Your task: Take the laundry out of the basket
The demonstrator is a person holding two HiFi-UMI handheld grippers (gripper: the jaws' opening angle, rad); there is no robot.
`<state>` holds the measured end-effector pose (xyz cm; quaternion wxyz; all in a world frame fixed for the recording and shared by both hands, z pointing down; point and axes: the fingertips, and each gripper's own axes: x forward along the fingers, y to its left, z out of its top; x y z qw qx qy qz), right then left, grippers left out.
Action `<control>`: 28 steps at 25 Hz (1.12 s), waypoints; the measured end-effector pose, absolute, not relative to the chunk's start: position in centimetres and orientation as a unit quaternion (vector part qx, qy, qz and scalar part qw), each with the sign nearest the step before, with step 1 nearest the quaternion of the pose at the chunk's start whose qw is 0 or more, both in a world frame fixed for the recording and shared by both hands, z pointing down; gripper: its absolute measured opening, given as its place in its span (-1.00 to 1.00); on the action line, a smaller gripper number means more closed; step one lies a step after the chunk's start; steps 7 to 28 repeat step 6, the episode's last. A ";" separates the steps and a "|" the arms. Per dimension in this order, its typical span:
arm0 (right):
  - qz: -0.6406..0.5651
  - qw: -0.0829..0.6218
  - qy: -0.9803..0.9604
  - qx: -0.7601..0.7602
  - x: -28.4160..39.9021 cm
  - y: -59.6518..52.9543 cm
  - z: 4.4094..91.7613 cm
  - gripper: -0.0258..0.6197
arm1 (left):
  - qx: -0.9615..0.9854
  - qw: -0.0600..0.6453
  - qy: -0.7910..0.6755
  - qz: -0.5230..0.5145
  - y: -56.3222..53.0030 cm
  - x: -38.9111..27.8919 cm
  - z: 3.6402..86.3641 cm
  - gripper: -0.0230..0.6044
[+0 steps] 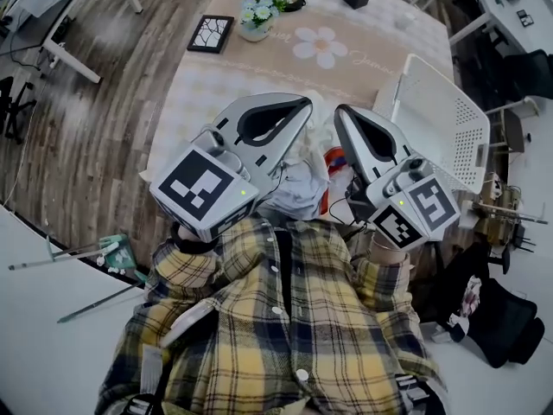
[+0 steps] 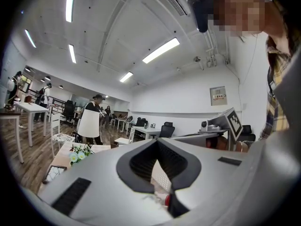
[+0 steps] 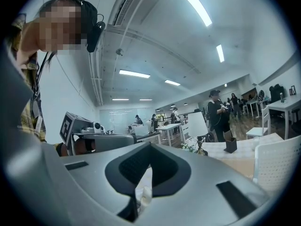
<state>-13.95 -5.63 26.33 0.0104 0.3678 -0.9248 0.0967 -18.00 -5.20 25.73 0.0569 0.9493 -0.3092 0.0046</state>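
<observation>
Head view shows left gripper (image 1: 292,111) and right gripper (image 1: 350,124) both closed, empty, level above a laundry heap (image 1: 298,187) lying beside the white basket (image 1: 441,119); whether clothes remain inside it, I cannot tell

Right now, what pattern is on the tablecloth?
The tablecloth is a pale beige-and-white check with a white daisy printed on it; the head view shows it best.

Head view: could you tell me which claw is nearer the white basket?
The right claw, just beside the white basket; the left claw is farther, past the laundry.
</observation>
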 end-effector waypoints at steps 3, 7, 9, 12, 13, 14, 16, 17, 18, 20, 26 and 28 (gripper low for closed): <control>0.088 0.013 -0.930 0.356 -14.0 -5.8 26.0 -0.95 | 0.946 0.059 -0.319 0.003 -5.5 -18.3 25.6 -0.89; 0.073 0.019 -0.939 0.336 -14.0 -6.4 25.3 -0.95 | 0.943 0.049 -0.328 -0.009 -6.1 -18.9 24.8 -0.89; 0.073 0.019 -0.939 0.336 -14.0 -6.4 25.3 -0.95 | 0.943 0.049 -0.328 -0.009 -6.1 -18.9 24.8 -0.89; 0.073 0.019 -0.939 0.336 -14.0 -6.4 25.3 -0.95 | 0.943 0.049 -0.328 -0.009 -6.1 -18.9 24.8 -0.89; 0.073 0.019 -0.939 0.336 -14.0 -6.4 25.3 -0.95 | 0.943 0.049 -0.328 -0.009 -6.1 -18.9 24.8 -0.89; 0.073 0.019 -0.939 0.336 -14.0 -6.4 25.3 -0.95 | 0.943 0.049 -0.328 -0.009 -6.1 -18.9 24.8 -0.89; 0.073 0.019 -0.939 0.336 -14.0 -6.4 25.3 -0.95 | 0.943 0.049 -0.328 -0.009 -6.1 -18.9 24.8 -0.89; 0.073 0.019 -0.939 0.336 -14.0 -6.4 25.3 -0.95 | 0.943 0.049 -0.328 -0.009 -6.1 -18.9 24.8 -0.89; 0.073 0.019 -0.939 0.336 -14.0 -6.4 25.3 -0.95 | 0.943 0.049 -0.328 -0.009 -6.1 -18.9 24.8 -0.89; 0.073 0.019 -0.939 0.336 -14.0 -6.4 25.3 -0.95 | 0.943 0.049 -0.328 -0.009 -6.1 -18.9 24.8 -0.89; 0.073 0.019 -0.939 0.336 -14.0 -6.4 25.3 -0.95 | 0.943 0.049 -0.328 -0.009 -6.1 -18.9 24.8 -0.89; 0.073 0.019 -0.939 0.336 -14.0 -6.4 25.3 -0.95 | 0.943 0.049 -0.328 -0.009 -6.1 -18.9 24.8 -0.89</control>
